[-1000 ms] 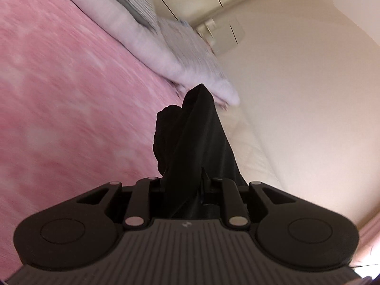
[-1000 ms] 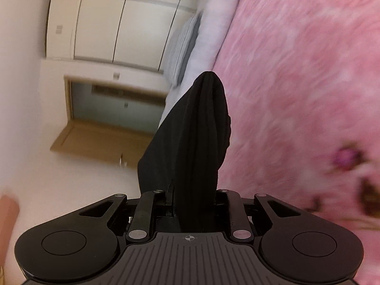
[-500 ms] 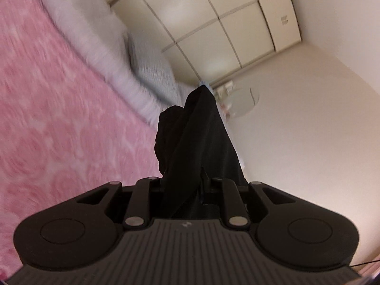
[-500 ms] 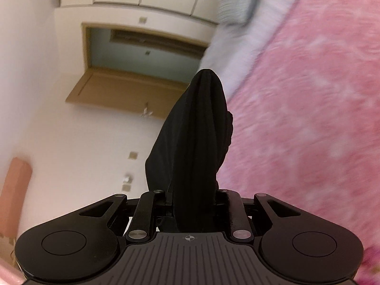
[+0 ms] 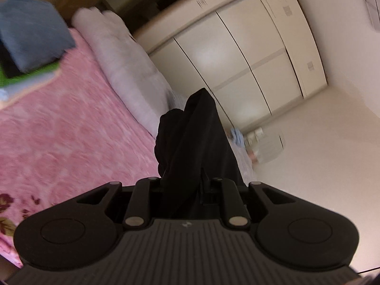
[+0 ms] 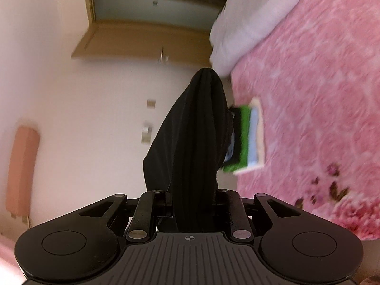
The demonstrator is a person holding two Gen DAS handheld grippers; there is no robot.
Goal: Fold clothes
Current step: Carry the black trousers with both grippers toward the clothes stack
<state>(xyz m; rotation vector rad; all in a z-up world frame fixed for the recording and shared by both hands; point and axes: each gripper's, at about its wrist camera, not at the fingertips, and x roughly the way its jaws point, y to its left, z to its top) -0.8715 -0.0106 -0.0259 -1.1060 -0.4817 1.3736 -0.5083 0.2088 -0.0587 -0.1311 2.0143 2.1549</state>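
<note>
A black garment point(image 5: 190, 147) is bunched between the fingers of my left gripper point(image 5: 200, 95), which is shut on it; the cloth hides both fingers. The same black garment point(image 6: 194, 142) fills my right gripper point(image 6: 206, 73), also shut on it, fingers hidden under the fabric. Both grippers are held up above a pink bedspread point(image 5: 66, 137), also seen as the pink bedspread point(image 6: 320, 95) in the right wrist view. A stack of folded clothes point(image 5: 28, 42), blue on top with green below, lies on the bed; that stack of folded clothes point(image 6: 247, 140) shows beside the right gripper.
A white bolster pillow point(image 5: 128, 71) lies along the head of the bed, seen as the white pillow point(image 6: 249, 19) from the right. Cream wardrobe doors point(image 5: 249, 54) stand behind. A wooden door point(image 6: 142, 40) and pale wall are at the left in the right wrist view.
Both views have swung across the room while the garment stays clamped the same way. The stack of folded clothes has come into view in both cameras.
</note>
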